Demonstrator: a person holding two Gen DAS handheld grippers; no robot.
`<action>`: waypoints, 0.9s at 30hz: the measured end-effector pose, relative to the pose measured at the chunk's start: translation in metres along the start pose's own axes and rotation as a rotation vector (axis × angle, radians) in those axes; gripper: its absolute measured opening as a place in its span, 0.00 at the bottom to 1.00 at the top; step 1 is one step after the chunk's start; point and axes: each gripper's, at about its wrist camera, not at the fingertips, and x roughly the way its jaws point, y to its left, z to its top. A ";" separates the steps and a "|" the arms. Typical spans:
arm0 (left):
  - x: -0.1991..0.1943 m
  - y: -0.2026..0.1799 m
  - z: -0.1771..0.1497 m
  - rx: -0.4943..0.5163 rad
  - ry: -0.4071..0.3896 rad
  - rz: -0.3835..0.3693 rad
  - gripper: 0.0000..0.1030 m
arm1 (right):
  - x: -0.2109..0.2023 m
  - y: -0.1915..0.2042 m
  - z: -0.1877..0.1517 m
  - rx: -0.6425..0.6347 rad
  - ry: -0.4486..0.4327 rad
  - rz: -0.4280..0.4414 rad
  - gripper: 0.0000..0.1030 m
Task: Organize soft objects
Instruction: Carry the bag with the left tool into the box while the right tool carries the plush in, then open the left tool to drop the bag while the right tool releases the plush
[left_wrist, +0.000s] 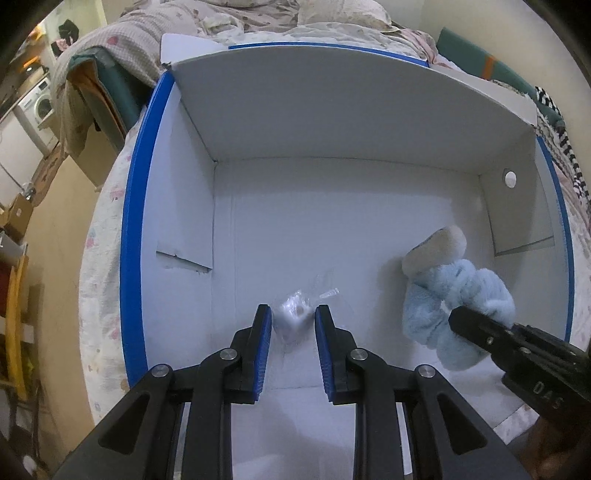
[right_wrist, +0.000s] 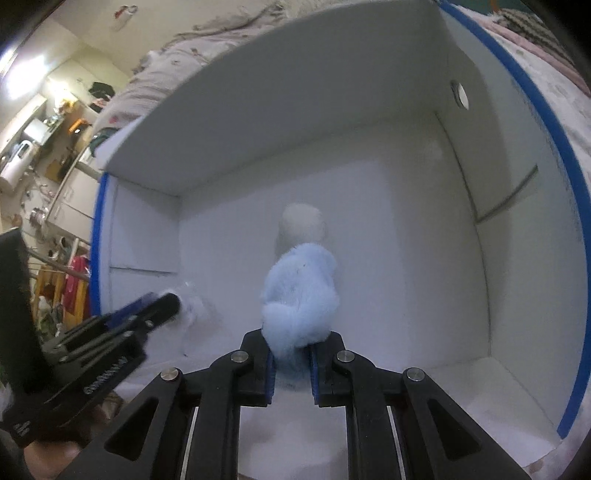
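A white cardboard box (left_wrist: 332, 206) with blue edging fills both views, sitting on a bed (left_wrist: 99, 280) with a pale patterned sheet and rumpled bedding at the top of the frame. The left claw (left_wrist: 292, 314) pinches a small white item in clear wrap (left_wrist: 295, 317) at lower centre of the box floor. The right claw (right_wrist: 290, 354) grips a fluffy light-blue scrunchie (right_wrist: 301, 295) at the box's right. A washing machine (left_wrist: 38, 101) stands at upper left.

"DAS" in pale letters on right claw (left_wrist: 466, 318) body
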 end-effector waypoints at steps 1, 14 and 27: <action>0.001 -0.001 0.002 0.004 -0.001 0.003 0.21 | 0.001 -0.001 0.000 0.005 0.004 -0.011 0.14; 0.000 -0.008 0.000 0.030 -0.020 0.026 0.21 | 0.003 -0.005 0.009 0.034 -0.016 -0.090 0.41; -0.021 -0.008 -0.001 0.027 -0.096 0.030 0.65 | -0.024 -0.010 0.019 0.094 -0.162 -0.057 1.00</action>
